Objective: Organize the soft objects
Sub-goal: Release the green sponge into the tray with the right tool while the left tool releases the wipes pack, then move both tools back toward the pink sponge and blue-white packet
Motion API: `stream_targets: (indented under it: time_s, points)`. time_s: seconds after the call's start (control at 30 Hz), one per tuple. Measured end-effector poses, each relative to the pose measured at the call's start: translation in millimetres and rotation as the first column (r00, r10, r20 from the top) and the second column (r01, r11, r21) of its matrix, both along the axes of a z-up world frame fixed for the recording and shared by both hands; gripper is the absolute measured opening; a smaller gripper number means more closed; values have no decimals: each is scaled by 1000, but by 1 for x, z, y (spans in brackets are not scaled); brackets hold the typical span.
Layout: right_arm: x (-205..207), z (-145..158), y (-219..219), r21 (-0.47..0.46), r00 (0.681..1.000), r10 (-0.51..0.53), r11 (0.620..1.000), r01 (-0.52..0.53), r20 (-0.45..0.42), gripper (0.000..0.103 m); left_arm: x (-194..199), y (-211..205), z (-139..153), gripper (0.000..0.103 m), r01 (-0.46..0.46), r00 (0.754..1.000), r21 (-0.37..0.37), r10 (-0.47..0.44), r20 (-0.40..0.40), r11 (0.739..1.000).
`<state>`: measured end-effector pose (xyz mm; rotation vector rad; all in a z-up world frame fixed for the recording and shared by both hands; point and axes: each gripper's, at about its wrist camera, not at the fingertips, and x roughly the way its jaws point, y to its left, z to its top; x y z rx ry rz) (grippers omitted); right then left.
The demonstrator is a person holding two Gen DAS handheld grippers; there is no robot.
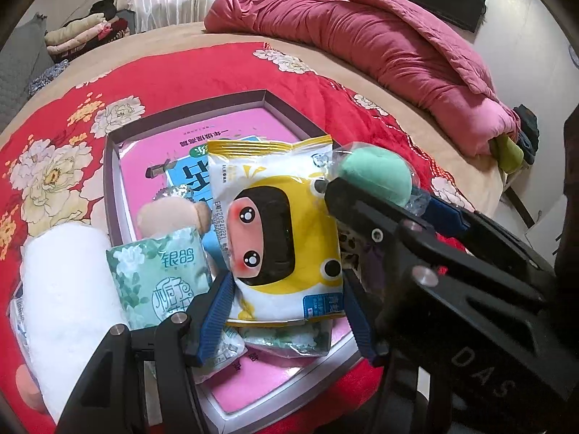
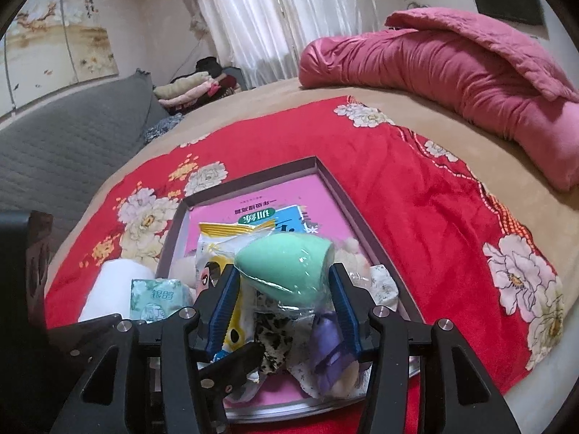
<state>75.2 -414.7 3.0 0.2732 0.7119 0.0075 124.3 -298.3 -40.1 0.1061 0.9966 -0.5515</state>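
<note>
Left gripper [image 1: 289,289]: jaws part open, straddling the yellow wipes pack [image 1: 278,231]; both blue pads sit right against its sides, looks gripped. Pack is over the tray [image 1: 112,166], above the pink book [image 1: 260,126]. Right gripper [image 2: 286,303]: jaws mid-width, green sponge [image 2: 282,267] in clear wrap between the pads, left pad touching, right pad just beside it; can't tell if it's clamped. Sponge hovers over the tray's clutter. Green tissue pack [image 1: 159,275] and white roll [image 1: 68,296] stand at the tray's left edge on the red blanket [image 1: 72,108].
</note>
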Motion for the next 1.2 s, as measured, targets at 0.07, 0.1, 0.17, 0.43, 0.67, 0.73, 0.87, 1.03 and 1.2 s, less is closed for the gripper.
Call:
stream_targets:
  time_s: [0.07,0.1,0.17,0.43,0.67,0.73,0.87,1.03,1.2]
  points:
    - [-1,-1,-4,15,1000,-9,1000,9,2,58,0,0,0,60,-2,1000,-4,2,-1,1000]
    - [-3,-1,-6,25,1000,-10,1000,10,7,62,1,0,1,60,-3,1000,-8,3,-3,1000]
    - [-5,0,-8,32,1000,-14,999,13,19,68,2,1,1,60,-5,1000,-15,4,-6,1000]
    - [-20,17,-10,24,995,-46,999,44,93,70,-2,5,13,62,-14,1000,-55,14,2,998]
    - [-48,49,-23,57,965,-128,991,118,230,75,-11,13,38,64,0,999,-98,5,50,995]
    - [-52,55,-23,56,960,-138,990,128,242,75,-13,17,43,64,-5,998,-104,11,57,995]
    - [-54,62,-12,45,963,-121,992,114,240,75,-22,28,53,64,-9,998,-122,17,63,993]
    - [-56,76,20,17,968,-42,999,39,248,75,-37,55,67,64,-31,996,-139,43,83,990]
    - [-56,93,64,-7,963,69,998,-69,261,75,-51,101,80,64,-95,989,-149,111,102,984]
